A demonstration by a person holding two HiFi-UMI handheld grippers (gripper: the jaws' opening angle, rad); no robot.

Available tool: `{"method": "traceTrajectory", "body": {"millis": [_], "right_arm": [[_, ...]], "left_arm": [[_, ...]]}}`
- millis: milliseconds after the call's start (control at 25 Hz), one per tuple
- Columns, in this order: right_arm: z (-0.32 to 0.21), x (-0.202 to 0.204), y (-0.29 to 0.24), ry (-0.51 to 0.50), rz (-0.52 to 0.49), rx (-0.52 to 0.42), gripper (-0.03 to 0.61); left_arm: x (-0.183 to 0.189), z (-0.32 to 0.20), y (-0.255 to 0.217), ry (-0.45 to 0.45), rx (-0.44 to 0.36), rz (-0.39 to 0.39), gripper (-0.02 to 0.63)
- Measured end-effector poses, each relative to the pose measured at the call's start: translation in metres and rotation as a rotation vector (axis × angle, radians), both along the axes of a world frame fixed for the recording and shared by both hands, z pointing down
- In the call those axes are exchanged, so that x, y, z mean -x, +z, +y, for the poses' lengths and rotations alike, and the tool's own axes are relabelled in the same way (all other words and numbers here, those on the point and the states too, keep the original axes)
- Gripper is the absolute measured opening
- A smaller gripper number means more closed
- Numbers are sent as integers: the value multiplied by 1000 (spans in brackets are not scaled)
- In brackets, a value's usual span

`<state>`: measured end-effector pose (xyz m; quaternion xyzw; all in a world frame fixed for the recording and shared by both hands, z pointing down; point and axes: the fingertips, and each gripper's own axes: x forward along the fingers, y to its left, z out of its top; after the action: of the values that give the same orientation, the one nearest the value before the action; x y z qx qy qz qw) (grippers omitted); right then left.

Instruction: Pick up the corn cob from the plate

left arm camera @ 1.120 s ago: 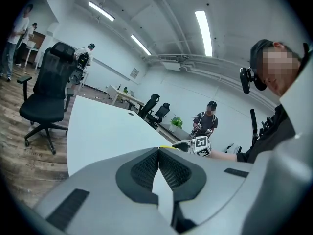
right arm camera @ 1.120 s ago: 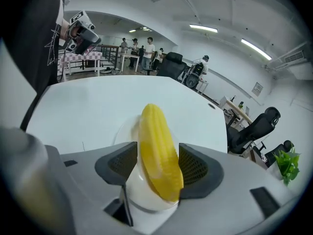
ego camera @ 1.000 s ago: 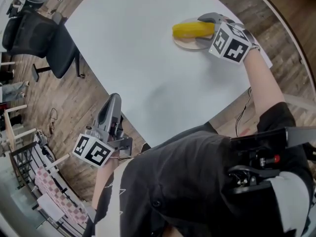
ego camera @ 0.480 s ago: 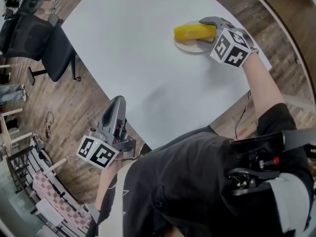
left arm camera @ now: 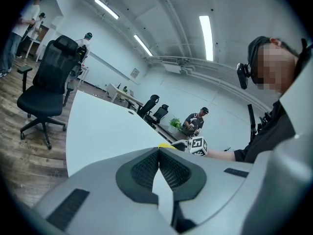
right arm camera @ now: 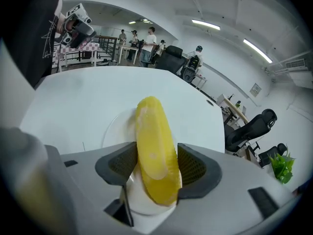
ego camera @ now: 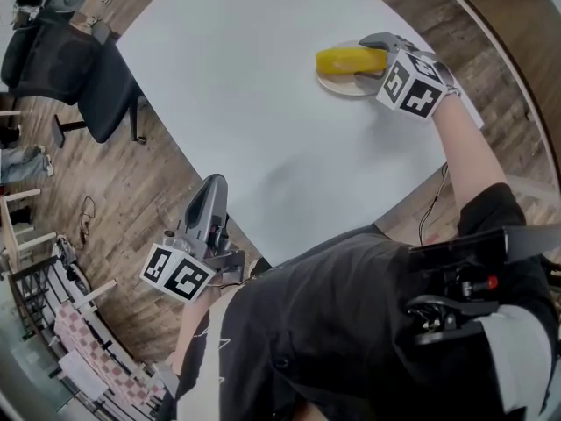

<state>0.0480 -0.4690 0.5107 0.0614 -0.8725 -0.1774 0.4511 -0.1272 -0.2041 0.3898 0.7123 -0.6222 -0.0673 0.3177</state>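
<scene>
Lying within right claw (right arm camera: 154, 166), corn cob (right arm camera: 152, 136)

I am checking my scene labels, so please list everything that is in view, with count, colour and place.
corn: one, yellow, over the plate.
plate: one, pale, far right part of the table.
table: one, white, before the person.
chairs: several, black, on the floor beyond the table.
floor: brown wood, around the table.
people: several, far end of the room.
right tool: grey, shut on the corn.
left tool: grey, shut, empty, over the floor.
</scene>
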Motion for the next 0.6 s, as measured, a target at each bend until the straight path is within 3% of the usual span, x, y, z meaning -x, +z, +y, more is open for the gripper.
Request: {"method": "traceTrajectory", "body": {"millis": [200,600], "right_arm": [[1,1,1,8,46,2,250],[14,-2,-13,161,-37,94,245]], "left_arm": [[3,6,-4,-24,-14,2,14],[4,29,-12,-49,-43,9,14]]}}
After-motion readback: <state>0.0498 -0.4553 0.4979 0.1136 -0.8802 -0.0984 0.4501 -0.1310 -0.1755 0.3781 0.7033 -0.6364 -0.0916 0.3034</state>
